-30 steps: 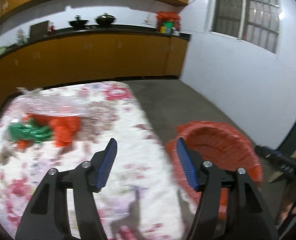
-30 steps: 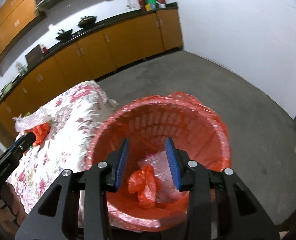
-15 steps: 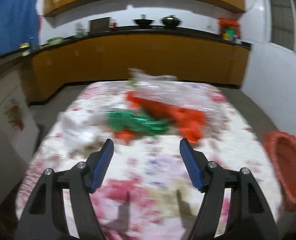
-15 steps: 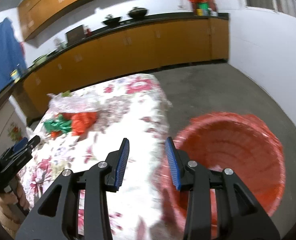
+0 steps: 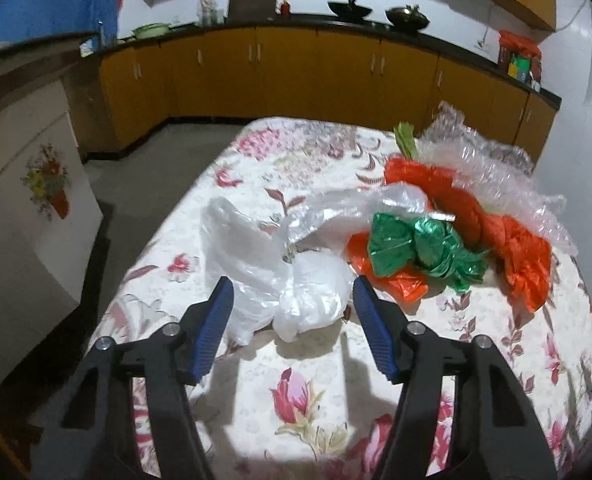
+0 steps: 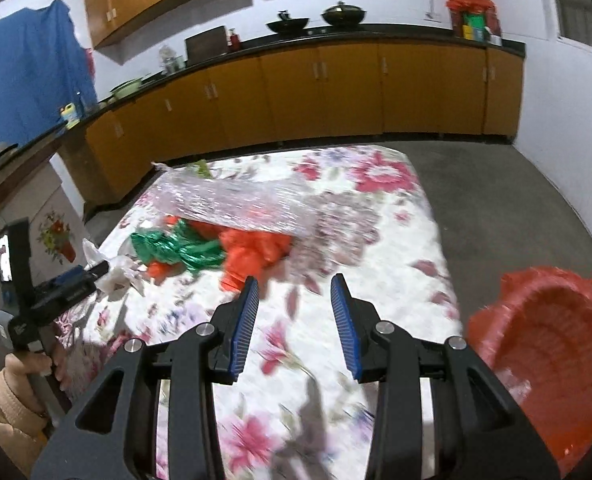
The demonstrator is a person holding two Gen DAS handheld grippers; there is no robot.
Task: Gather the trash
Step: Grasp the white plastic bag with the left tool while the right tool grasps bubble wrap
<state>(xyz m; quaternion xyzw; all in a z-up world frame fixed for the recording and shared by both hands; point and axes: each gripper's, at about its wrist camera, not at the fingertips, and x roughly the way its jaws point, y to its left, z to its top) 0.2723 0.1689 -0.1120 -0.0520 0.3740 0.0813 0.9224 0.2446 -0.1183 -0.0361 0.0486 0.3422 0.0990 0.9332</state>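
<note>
Step in hand: reach for the next piece of trash; nothing is carried.

Left gripper (image 5: 291,302): jaws spread wide, empty. The white plastic bag (image 5: 279,280) lies between your blue pads (image 5: 215,320), near their tips; contact cannot be confirmed.

Right gripper (image 6: 293,300): jaws apart, empty, held above the flowered tablecloth (image 6: 396,248).

Remaining pile: green foil wrapper (image 5: 420,250), orange plastic bag (image 5: 512,248), clear bubble wrap (image 5: 496,168), all bunched just beyond the white bag.

Red bin (image 6: 548,356): beside the table at your right, well apart from the pile.

Next move, as judged: push the left gripper slightly forward, close on the white bag's bulk, carry it to the bin.
</note>
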